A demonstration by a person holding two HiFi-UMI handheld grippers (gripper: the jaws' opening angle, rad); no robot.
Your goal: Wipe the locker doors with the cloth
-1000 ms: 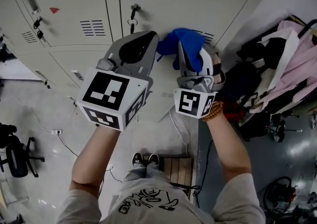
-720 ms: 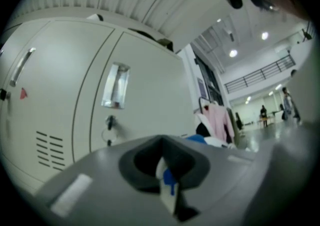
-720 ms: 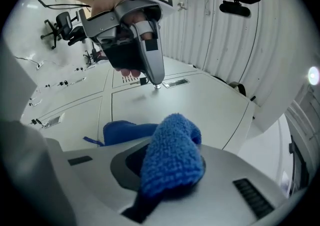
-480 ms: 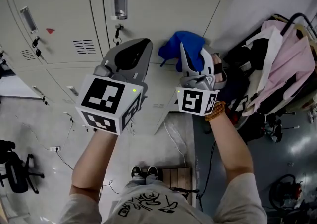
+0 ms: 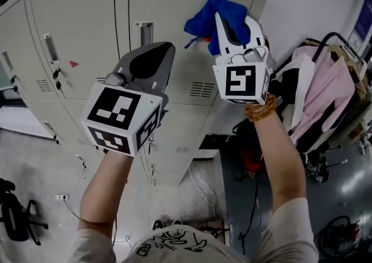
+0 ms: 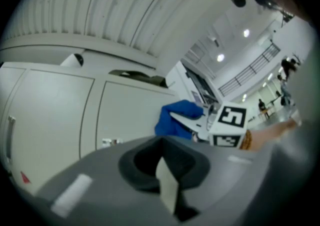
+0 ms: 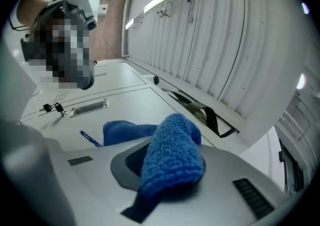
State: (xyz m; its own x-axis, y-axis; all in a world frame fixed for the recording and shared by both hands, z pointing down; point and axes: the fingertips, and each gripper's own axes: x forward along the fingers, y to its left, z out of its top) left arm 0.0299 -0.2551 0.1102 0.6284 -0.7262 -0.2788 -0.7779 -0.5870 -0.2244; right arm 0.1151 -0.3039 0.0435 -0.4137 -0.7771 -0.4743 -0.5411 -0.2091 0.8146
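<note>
Right tool [image 5: 231,23] is clamping the fluffy blue cloth [image 5: 210,16], which is bunching up against the upper locker door [image 5: 174,0] near the top centre of the head view. Left tool [image 5: 152,61] is sitting pinched together on nothing, hovering lower left of it. The lockers are looking like smooth pale metal with slotted vents [image 5: 202,88], every door closed, so can't tell what's inside.
</note>
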